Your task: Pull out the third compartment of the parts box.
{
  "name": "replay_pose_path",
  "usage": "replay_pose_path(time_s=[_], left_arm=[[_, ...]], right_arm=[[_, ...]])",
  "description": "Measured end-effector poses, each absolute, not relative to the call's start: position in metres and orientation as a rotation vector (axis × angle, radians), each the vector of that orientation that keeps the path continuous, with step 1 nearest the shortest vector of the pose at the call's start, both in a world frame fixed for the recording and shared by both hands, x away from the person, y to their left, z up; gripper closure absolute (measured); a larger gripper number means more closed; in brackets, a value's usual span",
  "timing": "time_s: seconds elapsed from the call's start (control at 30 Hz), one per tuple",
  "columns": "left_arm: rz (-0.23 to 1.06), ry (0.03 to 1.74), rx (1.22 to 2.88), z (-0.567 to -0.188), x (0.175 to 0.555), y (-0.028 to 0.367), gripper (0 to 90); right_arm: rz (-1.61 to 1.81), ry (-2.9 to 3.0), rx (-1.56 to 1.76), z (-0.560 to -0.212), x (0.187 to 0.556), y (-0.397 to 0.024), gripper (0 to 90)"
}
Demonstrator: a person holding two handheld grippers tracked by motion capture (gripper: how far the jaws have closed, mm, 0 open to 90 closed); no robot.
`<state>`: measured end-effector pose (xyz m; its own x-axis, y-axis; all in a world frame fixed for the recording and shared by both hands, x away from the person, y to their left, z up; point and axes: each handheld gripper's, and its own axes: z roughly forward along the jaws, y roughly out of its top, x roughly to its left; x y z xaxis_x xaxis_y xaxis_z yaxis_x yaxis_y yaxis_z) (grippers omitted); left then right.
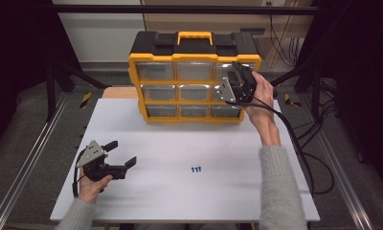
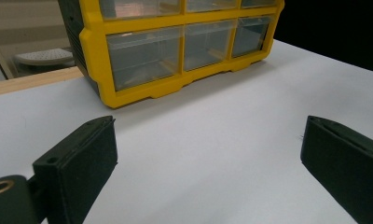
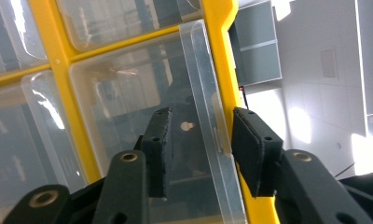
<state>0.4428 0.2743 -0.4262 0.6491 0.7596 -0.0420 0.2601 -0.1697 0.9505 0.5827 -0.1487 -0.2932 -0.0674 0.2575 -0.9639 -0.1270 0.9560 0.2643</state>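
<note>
A yellow and black drawer organizer (image 1: 194, 57) with clear drawers stands at the back of the white table (image 1: 180, 196). My right gripper (image 1: 238, 76) is raised against its right column, rolled on its side. In the right gripper view its jaws (image 3: 201, 135) straddle the clear lip of a drawer (image 3: 208, 93) beside the yellow frame (image 3: 222, 46), with a small gap still showing on one side. My left gripper (image 1: 123, 152) rests low at the table's front left, open and holding nothing. It (image 2: 208, 154) faces the organizer's bottom row (image 2: 142, 95).
Three tiny blue parts (image 1: 196, 169) lie together on the table, right of centre near the front. Cables (image 1: 295, 143) trail off the table's right edge. Metal rails (image 1: 27, 158) run along both sides of the table.
</note>
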Motion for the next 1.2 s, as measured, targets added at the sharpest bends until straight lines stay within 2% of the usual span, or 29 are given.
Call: replay_pose_path(time_s=[0.43,1.2], left_arm=[[0.549,0.831,1.731,-0.4262,0.4427,0.2745,3.1],[0.552,0.833,1.728,-0.426,0.4426,0.2748,3.1]], right_arm=[[0.281,1.571,0.08,-0.2924,0.5824,-0.1487,73.2],[0.234,1.575,0.015,-0.2911,0.5739,-0.1488,75.9]])
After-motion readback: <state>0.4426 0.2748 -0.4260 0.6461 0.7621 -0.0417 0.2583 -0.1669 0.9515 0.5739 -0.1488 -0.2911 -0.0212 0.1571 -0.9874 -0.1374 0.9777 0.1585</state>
